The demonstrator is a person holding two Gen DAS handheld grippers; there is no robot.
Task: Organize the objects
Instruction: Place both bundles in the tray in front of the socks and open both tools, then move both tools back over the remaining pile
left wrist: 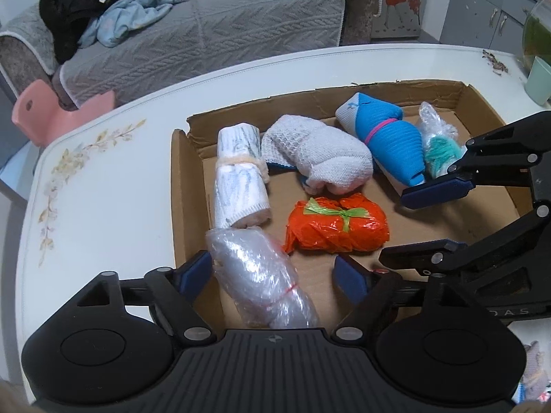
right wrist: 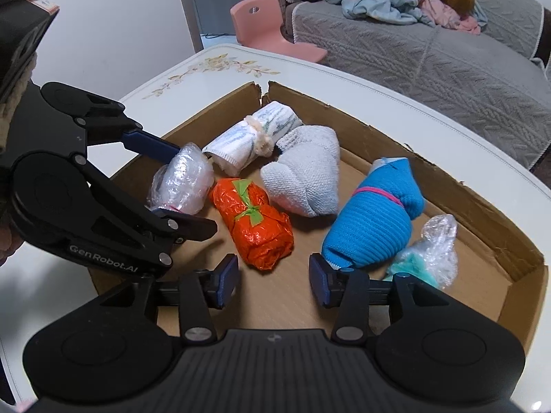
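Observation:
A shallow cardboard box (left wrist: 179, 186) (right wrist: 509, 258) lies on the white table. In it are a striped white sock roll (left wrist: 239, 179) (right wrist: 255, 136), a white knit bundle (left wrist: 320, 155) (right wrist: 306, 172), an orange plastic bundle tied with green (left wrist: 339, 225) (right wrist: 255, 222), a blue sock roll (left wrist: 385, 141) (right wrist: 373, 220) and a clear bag with teal stuff (left wrist: 437, 144) (right wrist: 430, 251). My left gripper (left wrist: 272, 277) (right wrist: 172, 180) is open, its fingers either side of a clear plastic bundle (left wrist: 261, 275) (right wrist: 182, 180) without pressing it. My right gripper (right wrist: 273, 277) (left wrist: 416, 222) is open and empty, just in front of the orange bundle.
The white table (left wrist: 103, 189) has a floral print at its left end. A mint cup (left wrist: 539, 81) and a glass vessel stand at the far right. A grey sofa (left wrist: 172, 34) with heaped clothes and a pink chair (left wrist: 51, 110) are beyond the table.

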